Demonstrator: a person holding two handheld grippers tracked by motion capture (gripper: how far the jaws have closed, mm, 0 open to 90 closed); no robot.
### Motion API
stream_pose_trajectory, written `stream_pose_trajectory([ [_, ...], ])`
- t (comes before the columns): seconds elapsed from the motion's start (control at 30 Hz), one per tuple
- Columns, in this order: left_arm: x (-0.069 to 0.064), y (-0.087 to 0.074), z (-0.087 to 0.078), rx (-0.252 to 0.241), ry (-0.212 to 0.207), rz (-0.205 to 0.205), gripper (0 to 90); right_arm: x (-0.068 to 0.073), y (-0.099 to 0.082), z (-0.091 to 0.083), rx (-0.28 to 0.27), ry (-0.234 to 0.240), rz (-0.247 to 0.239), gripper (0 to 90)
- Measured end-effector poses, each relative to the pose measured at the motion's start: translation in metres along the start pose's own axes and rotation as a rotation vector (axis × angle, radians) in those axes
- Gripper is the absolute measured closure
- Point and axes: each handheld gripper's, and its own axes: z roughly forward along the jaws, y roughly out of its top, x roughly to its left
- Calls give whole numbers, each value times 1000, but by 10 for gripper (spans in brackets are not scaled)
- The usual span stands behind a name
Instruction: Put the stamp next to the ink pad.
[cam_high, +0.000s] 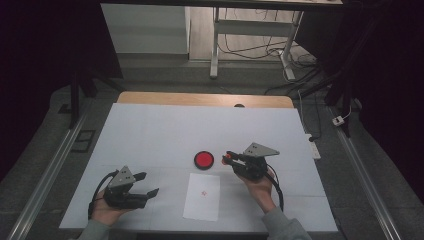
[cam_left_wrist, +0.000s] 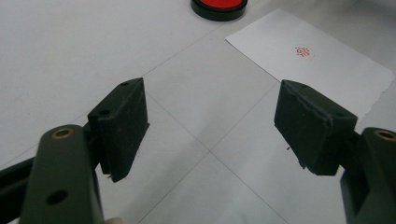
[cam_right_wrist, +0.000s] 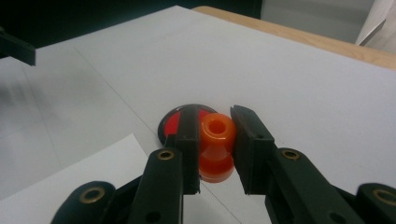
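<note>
My right gripper (cam_high: 228, 158) (cam_right_wrist: 215, 128) is shut on an orange stamp (cam_high: 225, 159) (cam_right_wrist: 215, 140), which it holds just right of a round red ink pad (cam_high: 204, 160) (cam_right_wrist: 173, 122). The stamp hangs a little above the table, beside the pad's near edge. A white sheet of paper (cam_high: 202, 196) (cam_left_wrist: 322, 65) lies in front of the pad and bears a small red stamp mark (cam_left_wrist: 303, 51). My left gripper (cam_high: 150, 183) (cam_left_wrist: 215, 116) rests low at the front left, open, with only bare table between its jaws. It points toward the paper and the ink pad (cam_left_wrist: 218, 7).
A white mat (cam_high: 150, 130) covers the wooden table (cam_high: 205, 98), whose far edge shows beyond it. Metal rails run along both sides of the table. Behind it stand a desk leg (cam_high: 215, 50) and loose cables on the floor.
</note>
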Motion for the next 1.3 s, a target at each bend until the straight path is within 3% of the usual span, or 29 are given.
stream_pose_trajectory([
  [0.5,1,-1,1,10,-4,-10,255,-14,-7,40,85,-35,0,721],
  [0.9,2,-1,1,12,-3,-11,255,-14,-13,53,158,-53,-30,719],
  [1.3,1,-1,1,11,-4,-7,254,-13,-16,56,190,-64,-43,706],
])
